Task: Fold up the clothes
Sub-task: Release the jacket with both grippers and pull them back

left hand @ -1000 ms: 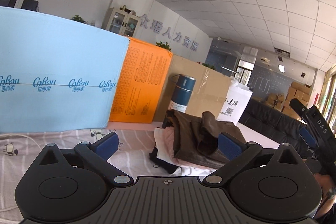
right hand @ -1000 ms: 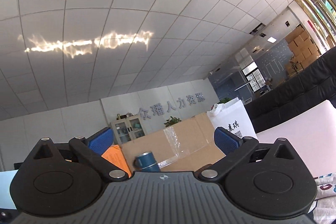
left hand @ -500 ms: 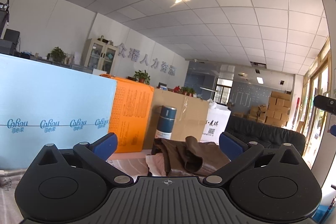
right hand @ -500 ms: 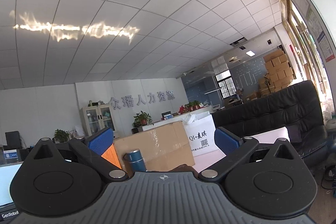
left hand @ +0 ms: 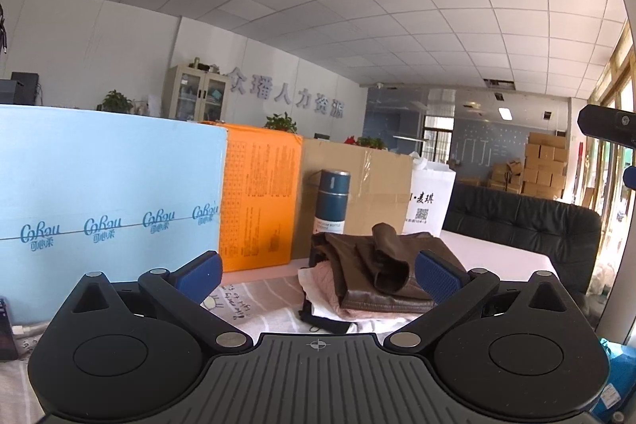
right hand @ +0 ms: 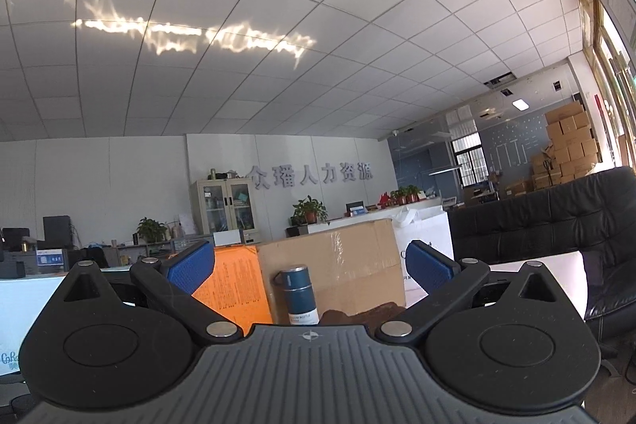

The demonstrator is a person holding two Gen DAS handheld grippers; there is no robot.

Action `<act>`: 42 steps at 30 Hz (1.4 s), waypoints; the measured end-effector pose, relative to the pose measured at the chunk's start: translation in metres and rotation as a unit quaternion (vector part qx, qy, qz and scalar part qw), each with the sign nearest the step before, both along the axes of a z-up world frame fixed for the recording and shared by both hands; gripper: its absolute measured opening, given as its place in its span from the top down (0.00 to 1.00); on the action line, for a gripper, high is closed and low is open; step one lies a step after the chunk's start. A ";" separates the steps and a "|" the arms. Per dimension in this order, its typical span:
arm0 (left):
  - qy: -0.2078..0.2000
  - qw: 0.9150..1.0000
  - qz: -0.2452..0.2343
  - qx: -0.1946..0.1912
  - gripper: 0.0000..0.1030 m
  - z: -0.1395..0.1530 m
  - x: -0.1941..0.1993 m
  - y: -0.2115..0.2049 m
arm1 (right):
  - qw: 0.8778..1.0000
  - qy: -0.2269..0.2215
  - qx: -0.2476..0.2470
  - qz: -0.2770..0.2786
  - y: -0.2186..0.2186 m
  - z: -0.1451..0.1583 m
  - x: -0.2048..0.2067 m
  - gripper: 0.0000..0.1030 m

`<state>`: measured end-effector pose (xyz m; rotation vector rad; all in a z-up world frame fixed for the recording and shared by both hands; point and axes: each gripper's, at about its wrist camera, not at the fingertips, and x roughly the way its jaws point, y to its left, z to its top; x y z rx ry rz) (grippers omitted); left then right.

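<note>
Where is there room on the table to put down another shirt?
Bare striped sheet lies between the clothes pile and the blue box. More bare pink tabletop lies right of the pile, before the black sofa. Behind, the bottle and boxes crowd it.

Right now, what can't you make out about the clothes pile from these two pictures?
- Right wrist view: only the top of the brown garment shows; the right tongs' own body cuts off the rest.
- Left wrist view: the layers under the brown garment are mostly covered by it, so the pile's garment count is unclear.
- Left tongs hide the pile's near edge.
</note>
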<state>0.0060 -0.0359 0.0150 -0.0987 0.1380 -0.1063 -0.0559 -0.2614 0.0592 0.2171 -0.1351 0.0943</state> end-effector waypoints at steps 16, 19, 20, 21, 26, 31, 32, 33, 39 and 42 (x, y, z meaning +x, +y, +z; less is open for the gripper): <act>-0.006 1.000 -0.016 -0.017 0.00 -0.002 -0.005 0.007 | 0.985 0.157 0.048 -0.048 -0.018 -0.070 0.077 0.00; -0.004 1.000 -0.012 -0.029 0.00 -0.001 -0.002 0.014 | 0.983 0.174 0.037 -0.046 -0.004 -0.075 0.092 0.00; 0.000 0.999 -0.004 -0.033 0.00 -0.001 -0.001 0.015 | 0.983 0.177 0.034 -0.042 0.000 -0.076 0.094 0.00; 0.007 0.999 0.006 -0.035 0.00 -0.002 0.002 0.017 | 0.983 0.179 0.032 -0.036 0.005 -0.077 0.097 0.00; 0.035 0.998 0.052 -0.030 0.00 -0.006 0.011 0.023 | 0.982 0.187 0.006 -0.019 0.019 -0.081 0.105 0.00; 0.038 0.997 0.059 -0.032 0.00 -0.008 0.011 0.027 | 0.982 0.188 0.010 -0.022 0.016 -0.082 0.106 0.00; 0.039 0.997 0.060 -0.031 0.00 -0.008 0.011 0.026 | 0.982 0.188 0.011 -0.022 0.016 -0.082 0.106 0.00; 0.040 0.997 0.061 -0.030 0.00 -0.008 0.011 0.026 | 0.982 0.189 0.012 -0.023 0.015 -0.082 0.106 0.00; 0.043 0.997 0.054 -0.028 0.00 -0.010 0.011 0.025 | 0.981 0.191 0.017 -0.026 0.011 -0.084 0.107 0.00; 0.049 0.997 0.050 -0.030 0.00 -0.011 0.012 0.025 | 0.979 0.199 0.015 -0.030 0.011 -0.085 0.108 0.00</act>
